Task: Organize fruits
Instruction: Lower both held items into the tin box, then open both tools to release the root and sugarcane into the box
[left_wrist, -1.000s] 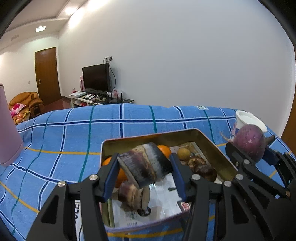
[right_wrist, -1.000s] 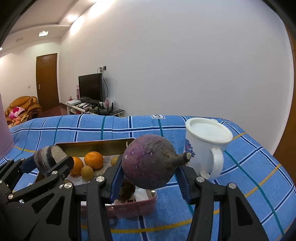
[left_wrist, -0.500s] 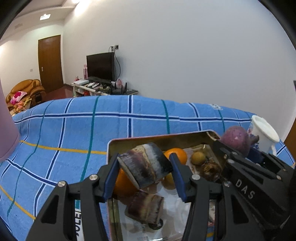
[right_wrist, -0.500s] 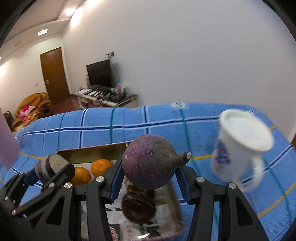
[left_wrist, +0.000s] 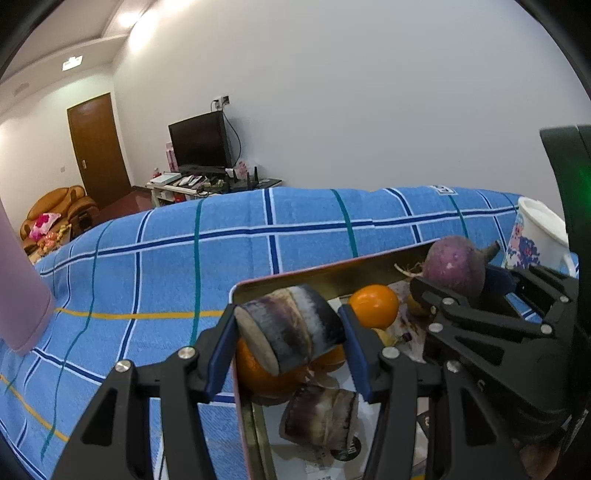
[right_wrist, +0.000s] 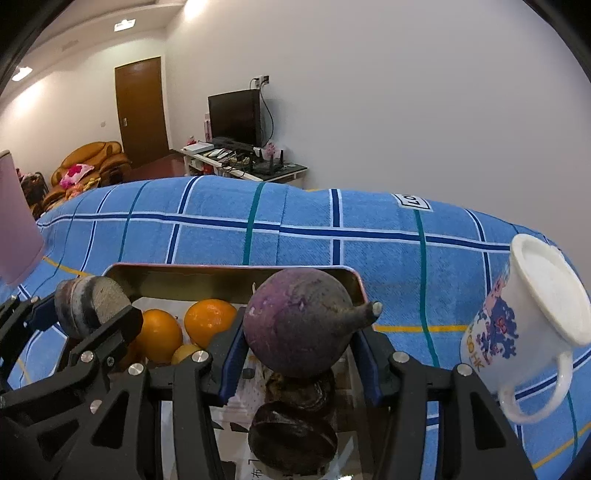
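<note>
My left gripper (left_wrist: 287, 345) is shut on a cut purple-and-white cylindrical piece (left_wrist: 291, 328), held above the left side of an open metal tin (left_wrist: 295, 277). My right gripper (right_wrist: 299, 350) is shut on a round purple root with a stub stem (right_wrist: 299, 325), held over the tin's (right_wrist: 229, 275) right half. In the right wrist view the left gripper (right_wrist: 79, 317) shows at the left with its piece (right_wrist: 88, 301). In the tin lie oranges (right_wrist: 210, 319), a small yellow fruit (right_wrist: 186, 352), a second cut piece (left_wrist: 319, 417) and dark round fruits (right_wrist: 291, 435).
The tin stands on a blue checked cloth (right_wrist: 295, 225). A white mug with a blue print (right_wrist: 532, 325) stands to the right of the tin. A pink container (left_wrist: 18, 295) rises at the left edge. A TV stand (right_wrist: 243, 162) and armchair (right_wrist: 88, 166) are beyond.
Both grippers have moved over the tin with their loads. The right one swung left, so the mug slid to the right edge of its view.
</note>
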